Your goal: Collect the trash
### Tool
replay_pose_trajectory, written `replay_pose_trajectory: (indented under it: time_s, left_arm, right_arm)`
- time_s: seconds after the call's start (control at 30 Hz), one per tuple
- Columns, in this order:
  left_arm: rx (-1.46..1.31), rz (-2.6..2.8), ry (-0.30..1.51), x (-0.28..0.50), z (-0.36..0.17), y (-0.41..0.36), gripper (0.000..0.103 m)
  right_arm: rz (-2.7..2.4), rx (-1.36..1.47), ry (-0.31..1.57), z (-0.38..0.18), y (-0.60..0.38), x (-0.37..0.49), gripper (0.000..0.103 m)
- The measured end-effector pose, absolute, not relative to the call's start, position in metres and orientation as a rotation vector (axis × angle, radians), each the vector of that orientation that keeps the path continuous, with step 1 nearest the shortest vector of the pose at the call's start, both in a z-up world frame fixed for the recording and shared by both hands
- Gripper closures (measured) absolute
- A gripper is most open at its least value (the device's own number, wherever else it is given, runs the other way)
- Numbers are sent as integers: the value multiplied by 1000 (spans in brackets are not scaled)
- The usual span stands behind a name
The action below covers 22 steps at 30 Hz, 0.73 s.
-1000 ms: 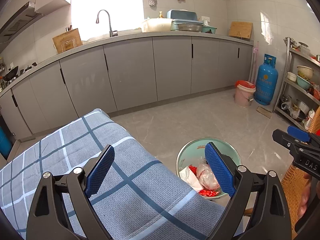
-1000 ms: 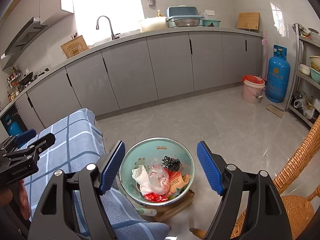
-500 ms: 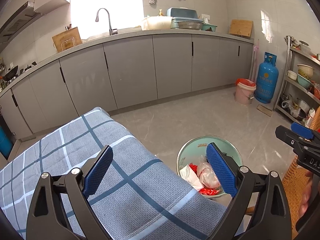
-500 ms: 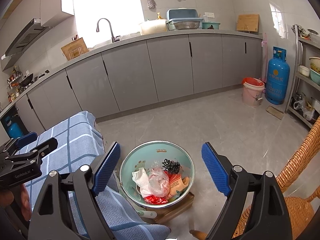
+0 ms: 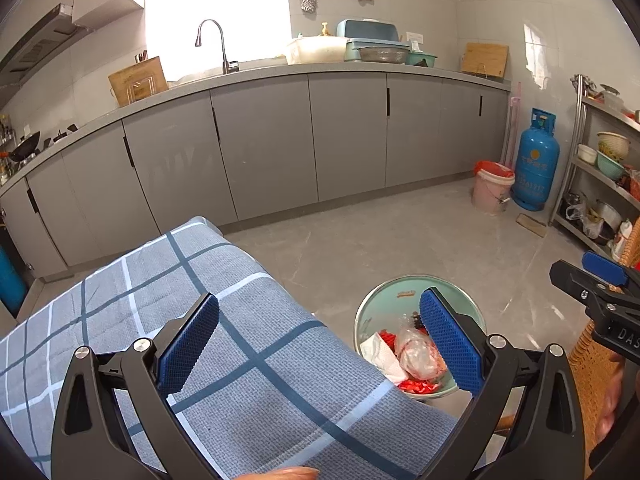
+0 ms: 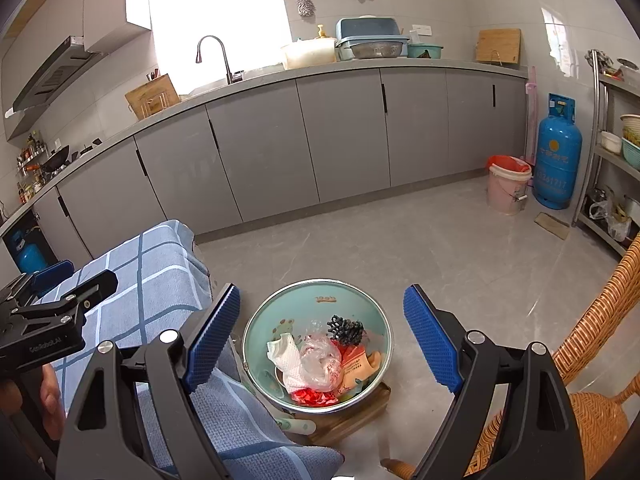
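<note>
A mint-green bin stands on the floor beside the table, holding trash: a white tissue, a clear plastic bag, red scraps, a black knobbly piece and an orange packet. My right gripper hovers above the bin, jaws wide apart and empty. My left gripper hangs over the blue checked tablecloth, its jaws opening with nothing between them. In the left wrist view the bin is partly hidden behind the right finger.
A wicker chair stands right of the bin, which rests on a wooden board. Grey cabinets line the far wall. A pink bucket, a blue gas cylinder and a metal shelf rack stand at the right.
Both grippers' jaws have spread wider. Neither hand has shifted, and the trash in the bin lies as before.
</note>
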<state>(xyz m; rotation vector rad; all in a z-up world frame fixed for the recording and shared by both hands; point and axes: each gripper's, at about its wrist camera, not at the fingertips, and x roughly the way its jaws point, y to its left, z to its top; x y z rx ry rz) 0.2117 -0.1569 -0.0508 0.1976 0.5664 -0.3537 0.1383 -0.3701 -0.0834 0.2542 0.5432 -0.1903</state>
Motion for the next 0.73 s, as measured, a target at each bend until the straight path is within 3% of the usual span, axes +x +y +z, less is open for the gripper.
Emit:
replay_pose_trajectory:
  time_s: [0.73]
  left_arm:
    - [190, -356, 577, 211, -51, -154, 4]
  right_arm:
    - [-189, 252, 553, -86, -368, 135, 19]
